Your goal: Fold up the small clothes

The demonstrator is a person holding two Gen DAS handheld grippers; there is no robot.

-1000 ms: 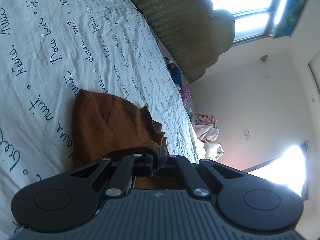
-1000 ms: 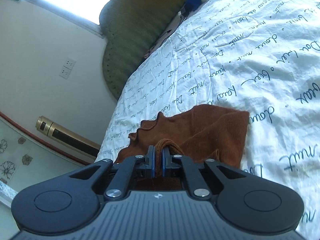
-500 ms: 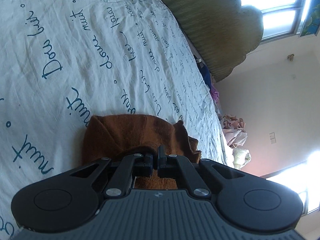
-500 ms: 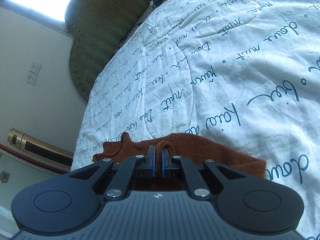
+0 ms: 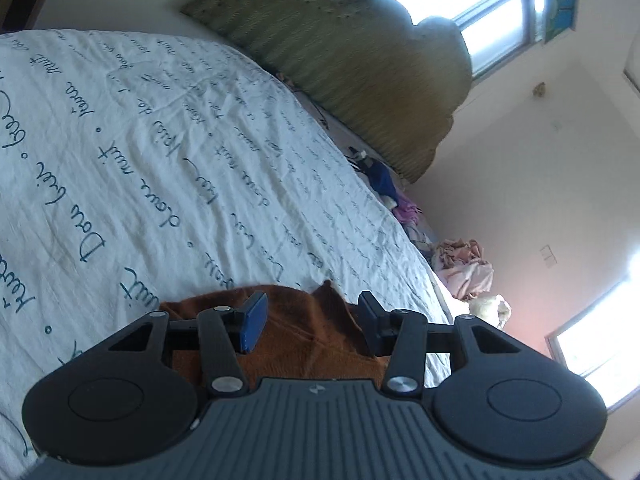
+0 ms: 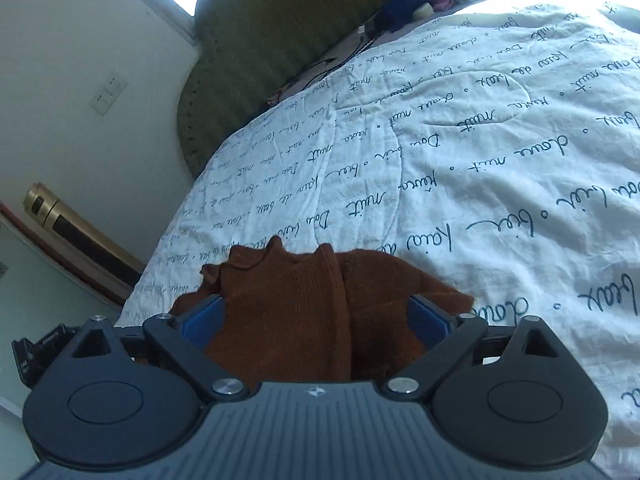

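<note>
item: brown garment [image 6: 304, 304], lying folded on the bed cover [image 6: 460, 168], at 6 o'clock in both views.
left tool [image 5: 310, 326]: jaws opening, cloth below them, not pinched.
right tool [image 6: 316, 316]: jaws opening wide, cloth between, unpressed.
handling: lift both tools straight off so you don't drag the fold open; then check edges line up.

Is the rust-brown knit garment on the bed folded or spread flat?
Folded. The rust-brown knit garment lies bunched on the white script-printed bedcover, one layer lapped over another along a raised ridge. How neatly, cannot tell.
</note>
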